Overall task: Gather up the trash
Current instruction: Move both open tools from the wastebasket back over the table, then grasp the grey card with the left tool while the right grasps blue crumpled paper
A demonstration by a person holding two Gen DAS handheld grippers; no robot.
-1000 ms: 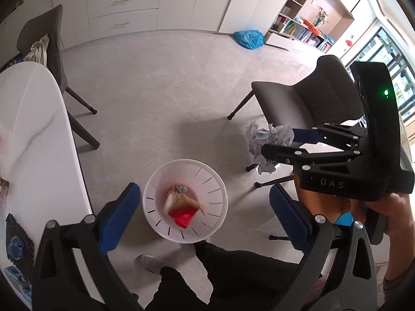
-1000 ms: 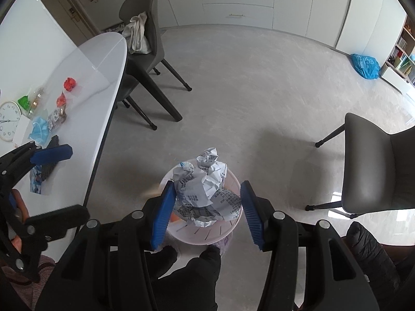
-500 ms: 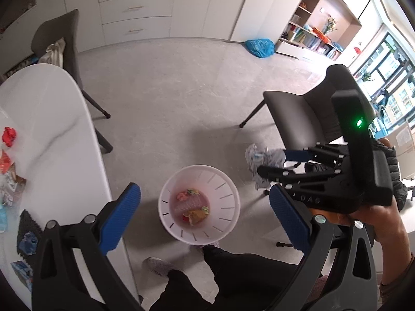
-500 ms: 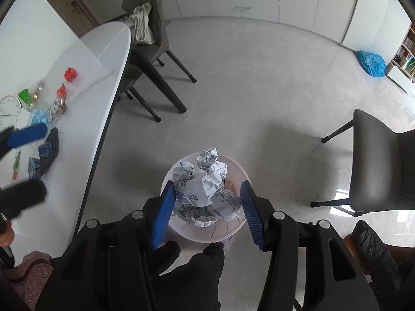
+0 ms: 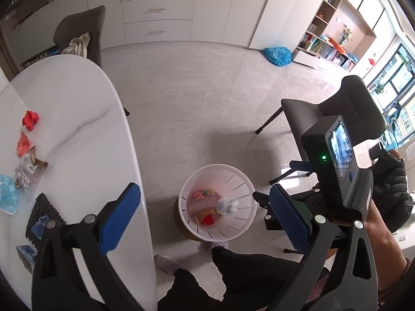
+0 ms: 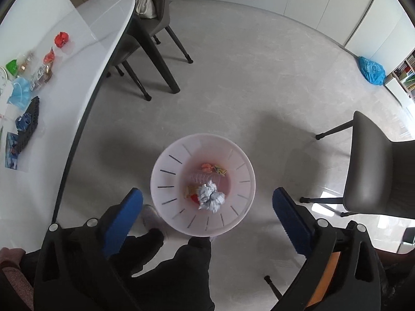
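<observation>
A white slotted bin [image 6: 166, 160] stands on the floor beside the white table [image 6: 85, 59]. My right gripper [image 6: 207, 221] hangs straight above it, jaws opening wide with nothing between them. The crumpled newspaper ball [image 6: 211, 198] lies inside the bin on other scraps; in the left wrist view the ball [image 5: 228, 205] is blurred, low in the bin [image 5: 215, 167]. My left gripper [image 5: 205, 216] is open and empty, above the table's edge [image 5: 129, 140] and the bin. On the table lie a red paper ball [image 5: 30, 119], wrappers [image 5: 28, 171] and a blue mask [image 5: 7, 194].
A grey chair [image 6: 376, 171] stands right of the bin, and another chair [image 6: 153, 18] with a cloth is tucked at the table's far end. A blue bag [image 6: 371, 70] lies by the cabinets. The person's dark legs [image 6: 181, 272] are right below the bin. A black mat [image 6: 28, 124] lies on the table.
The right jaws have spread and the newspaper ball has dropped from between them into the bin. The left gripper has shifted toward the table, bringing more tabletop trash into view.
</observation>
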